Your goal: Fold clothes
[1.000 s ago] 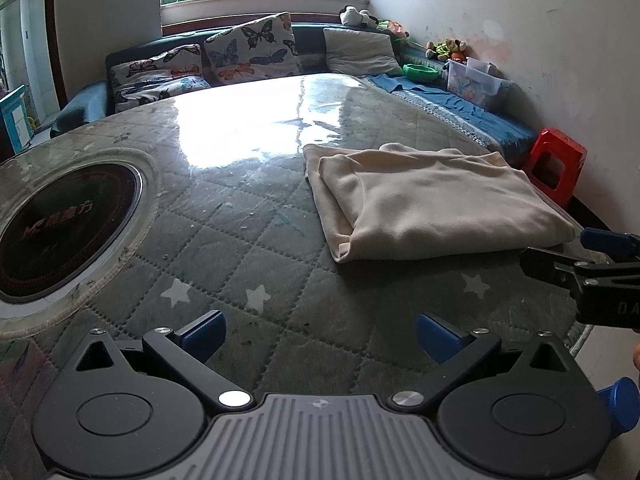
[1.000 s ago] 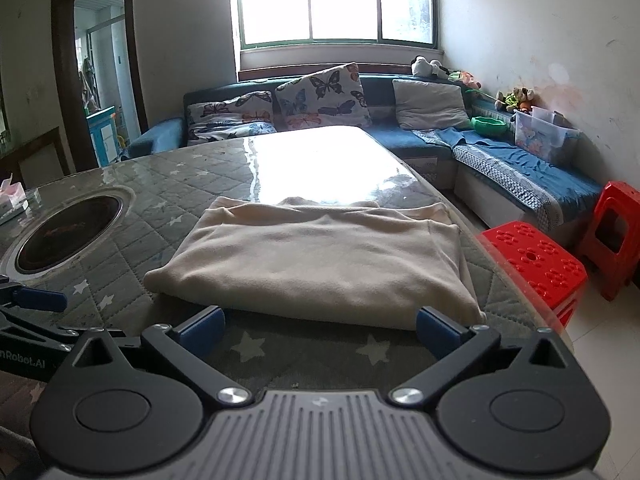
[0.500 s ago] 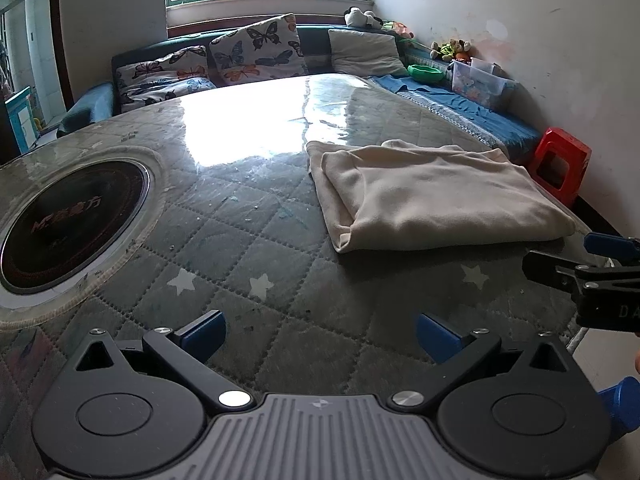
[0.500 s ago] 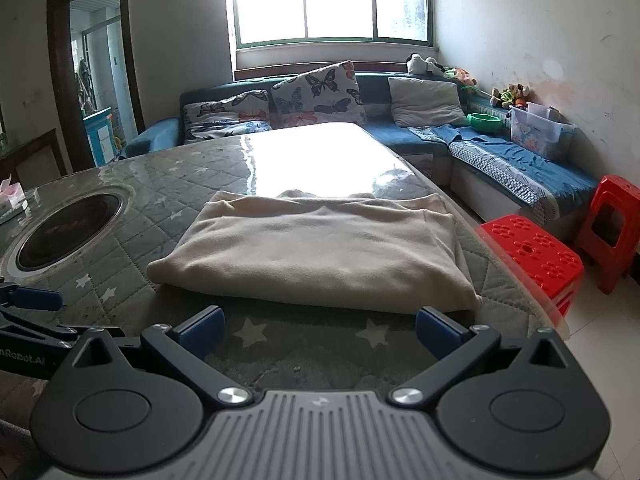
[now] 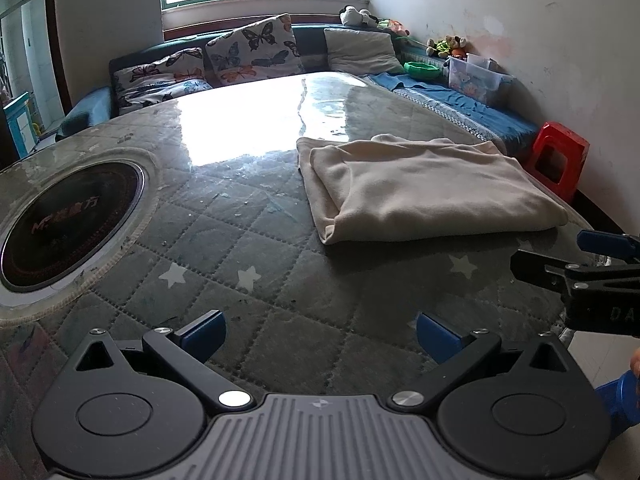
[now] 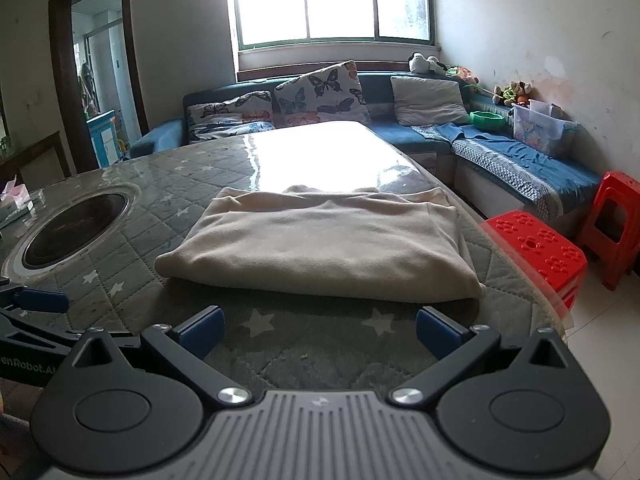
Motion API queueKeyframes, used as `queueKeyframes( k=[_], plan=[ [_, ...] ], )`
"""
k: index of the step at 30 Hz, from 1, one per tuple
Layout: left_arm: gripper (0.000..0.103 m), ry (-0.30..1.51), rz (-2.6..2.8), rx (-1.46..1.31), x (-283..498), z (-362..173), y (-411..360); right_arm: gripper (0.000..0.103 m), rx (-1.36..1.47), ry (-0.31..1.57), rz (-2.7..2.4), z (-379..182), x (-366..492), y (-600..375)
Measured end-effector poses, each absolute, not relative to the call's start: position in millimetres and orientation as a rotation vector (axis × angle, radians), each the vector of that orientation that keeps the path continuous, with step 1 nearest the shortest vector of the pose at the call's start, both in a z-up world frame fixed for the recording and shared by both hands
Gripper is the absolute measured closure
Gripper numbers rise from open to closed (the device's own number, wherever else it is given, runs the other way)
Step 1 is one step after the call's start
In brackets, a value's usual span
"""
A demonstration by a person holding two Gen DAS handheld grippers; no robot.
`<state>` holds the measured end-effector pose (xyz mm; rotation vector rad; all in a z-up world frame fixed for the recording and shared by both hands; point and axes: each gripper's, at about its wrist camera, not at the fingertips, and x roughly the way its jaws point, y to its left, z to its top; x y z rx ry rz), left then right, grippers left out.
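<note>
Left wrist view
Left gripper [image 5: 320, 336]: fingers spread wide apart, nothing between them, over the near part of the table.
Table [image 5: 224, 248]: covered with a grey quilted star-pattern cloth under a glossy clear sheet; window glare on the far part.
Garment [image 5: 424, 188]: cream, folded into a thick rectangle, lying flat on the right half of the table, well apart from the left gripper.
Burner [image 5: 68, 224]: dark round plate set into the table at the left.
Right gripper [image 5: 592, 276]: enters from the right edge, near the garment's near right corner and not touching it; only part shows here.
Stool [image 5: 558, 160]: red, on the floor beyond the table's right edge.

Right wrist view
Right gripper [image 6: 318, 330]: fingers wide apart and empty, just short of the garment's [image 6: 320, 248] near folded edge.
Garment position: straight ahead, flat, near the table's [image 6: 280, 356] right edge.
Left gripper [image 6: 36, 308]: part of it at the left edge, above the table.
Stools [image 6: 540, 252]: two red ones on the floor to the right.
Sofa [image 6: 500, 156]: blue, along the far and right walls, with cushions.
</note>
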<state>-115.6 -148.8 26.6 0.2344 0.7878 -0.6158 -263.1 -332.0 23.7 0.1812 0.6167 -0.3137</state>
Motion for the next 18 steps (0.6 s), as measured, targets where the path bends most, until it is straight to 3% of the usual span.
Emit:
queueKeyframes(
  k=[18],
  plan=[
    [0.000,0.798,-0.633,0.243,-116.4,22.6,-157.4,0.000,0.186,0.628,-0.307,18.9,-261.3,-331.6]
  ],
)
